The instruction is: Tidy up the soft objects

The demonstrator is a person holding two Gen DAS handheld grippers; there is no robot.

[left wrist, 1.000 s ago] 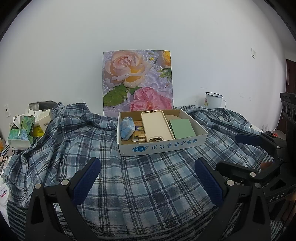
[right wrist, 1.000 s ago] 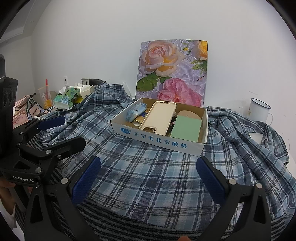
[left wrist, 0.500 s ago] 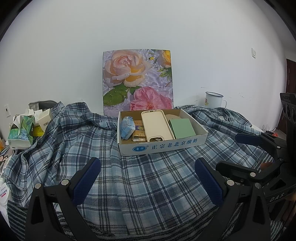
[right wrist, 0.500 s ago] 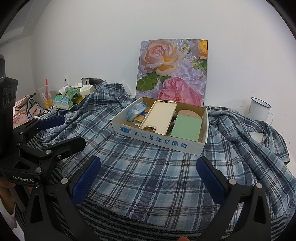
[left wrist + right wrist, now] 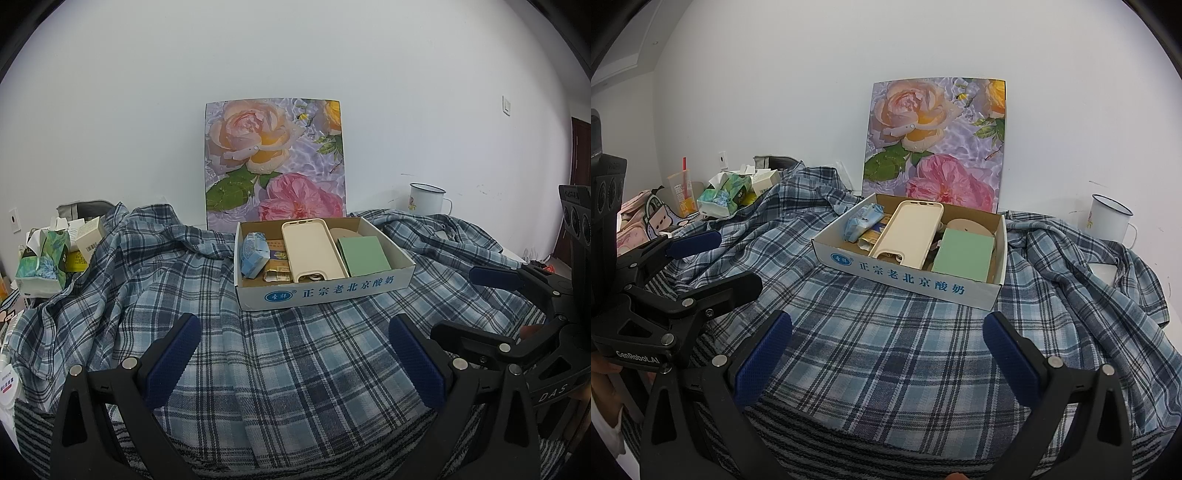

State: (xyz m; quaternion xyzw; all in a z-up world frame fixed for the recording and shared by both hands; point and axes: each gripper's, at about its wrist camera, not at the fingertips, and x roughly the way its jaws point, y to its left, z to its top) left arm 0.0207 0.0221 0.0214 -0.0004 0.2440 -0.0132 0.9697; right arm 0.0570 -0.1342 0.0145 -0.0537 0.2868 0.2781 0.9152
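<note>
White wall behind; the plaid shirt drapes the surface under both spread, empty tongs, left tongs and right tongs, a cardboard box ahead on it. Limp, light cloth, probably best pinched at a loose edge fold

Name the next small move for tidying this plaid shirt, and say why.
Probably bring both tools, left and right, forward to the white cardboard box and lift it off. The blue plaid shirt lies spread under the box, and both tools hover open, empty, short of it.
</note>
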